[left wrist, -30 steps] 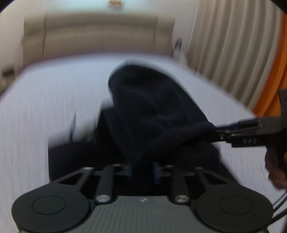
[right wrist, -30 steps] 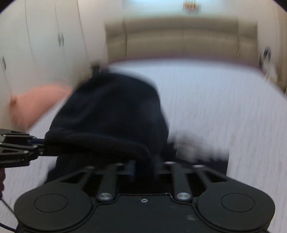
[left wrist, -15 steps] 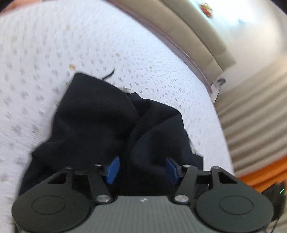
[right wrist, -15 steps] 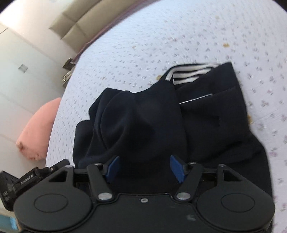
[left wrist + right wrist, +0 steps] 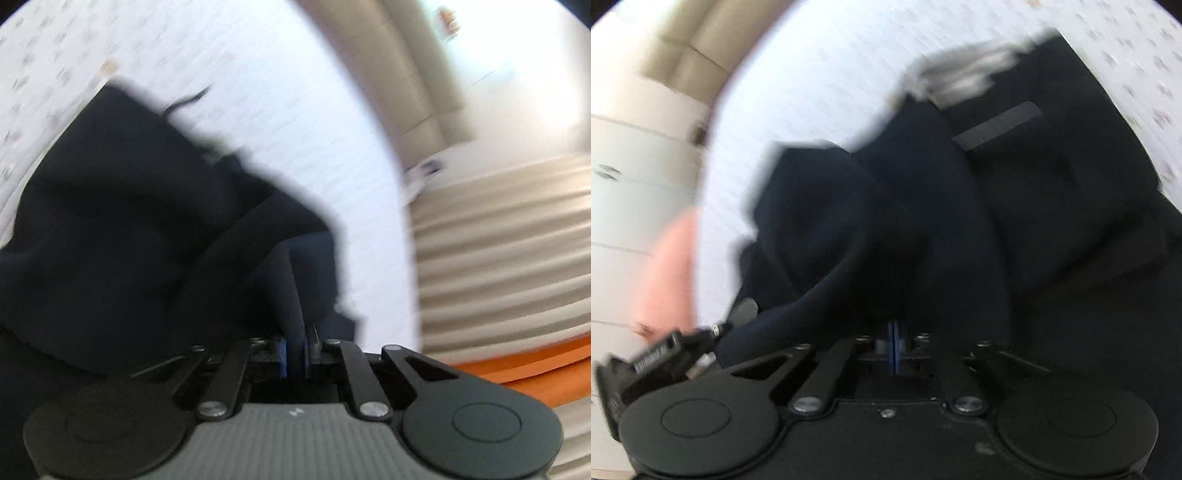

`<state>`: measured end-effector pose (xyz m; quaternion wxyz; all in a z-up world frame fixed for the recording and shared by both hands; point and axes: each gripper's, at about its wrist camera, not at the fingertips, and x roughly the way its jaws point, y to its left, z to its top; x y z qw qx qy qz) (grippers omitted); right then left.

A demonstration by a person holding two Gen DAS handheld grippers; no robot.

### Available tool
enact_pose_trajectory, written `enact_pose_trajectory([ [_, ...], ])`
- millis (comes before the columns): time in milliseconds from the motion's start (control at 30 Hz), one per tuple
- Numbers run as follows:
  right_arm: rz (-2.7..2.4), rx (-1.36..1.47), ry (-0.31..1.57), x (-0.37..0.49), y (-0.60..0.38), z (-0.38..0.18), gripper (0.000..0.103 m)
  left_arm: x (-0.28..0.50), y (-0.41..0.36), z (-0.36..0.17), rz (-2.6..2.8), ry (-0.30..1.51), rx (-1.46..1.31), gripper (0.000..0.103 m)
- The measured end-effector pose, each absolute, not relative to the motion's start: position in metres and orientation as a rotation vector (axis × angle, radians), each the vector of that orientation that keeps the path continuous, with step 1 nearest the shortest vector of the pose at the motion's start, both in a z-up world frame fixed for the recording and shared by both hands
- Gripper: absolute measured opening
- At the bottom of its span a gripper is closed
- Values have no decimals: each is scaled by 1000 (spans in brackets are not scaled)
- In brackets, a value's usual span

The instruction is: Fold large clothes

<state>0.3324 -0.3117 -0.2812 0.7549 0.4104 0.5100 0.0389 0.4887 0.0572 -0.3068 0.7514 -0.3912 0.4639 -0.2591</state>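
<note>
**Now carry the pinched edge across evenly**

Heaped on the patterned bed sheet, the dark garment is pinched by both tools: left gripper and right gripper each closed tight on a fold. Lift together, keep the edge taut, lay it square.

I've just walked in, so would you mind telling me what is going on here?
A person holding a gripper in each hand is folding a dark navy fabric garment on a white patterned bed. The left gripper has its jaws shut on a fold of the cloth near its right edge. The right gripper is also shut, against the bunched cloth; whether it pinches any is unclear through the blur.
</note>
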Motion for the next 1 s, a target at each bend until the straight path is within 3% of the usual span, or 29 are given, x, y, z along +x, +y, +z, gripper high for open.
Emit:
enact_pose_trajectory([
  [133, 218, 935, 728, 327, -328, -219, 4, 471, 75, -256, -650, 780, -900, 9],
  [233, 223, 933, 627, 317, -347, -195, 4, 448, 81, -234, -668, 716, -798, 11],
  [267, 222, 923, 645, 312, -352, -195, 8, 439, 82, -236, -672, 735, -780, 12],
  [333, 198, 881, 764, 303, -351, -206, 34, 425, 83, -251, -663, 783, -825, 12],
  [367, 189, 882, 828, 297, -348, -216, 69, 421, 83, -258, -656, 797, -856, 12],
  [400, 188, 913, 887, 289, -343, -230, 85, 418, 82, -265, -656, 806, -887, 10],
  [500, 230, 1103, 1002, 271, -334, -266, 85, 414, 82, -275, -674, 798, -937, 9],
  [600, 242, 1301, 991, 266, -333, -283, 85, 419, 84, -277, -659, 808, -895, 9],
  [733, 88, 1152, 1020, 269, -338, -283, 85, 426, 86, -288, -580, 880, -787, 14],
  [800, 5, 1059, 1055, 268, -334, -289, 86, 425, 85, -300, -561, 942, -748, 30],
  [933, 2, 1076, 1156, 273, -326, -325, 84, 436, 68, -345, -473, 1097, -708, 32],
  [967, 15, 1092, 1191, 272, -321, -333, 60, 438, 66, -356, -421, 1133, -691, 30],
  [1000, 44, 1116, 1210, 272, -317, -340, 17, 439, 66, -366, -396, 1153, -677, 24],
])
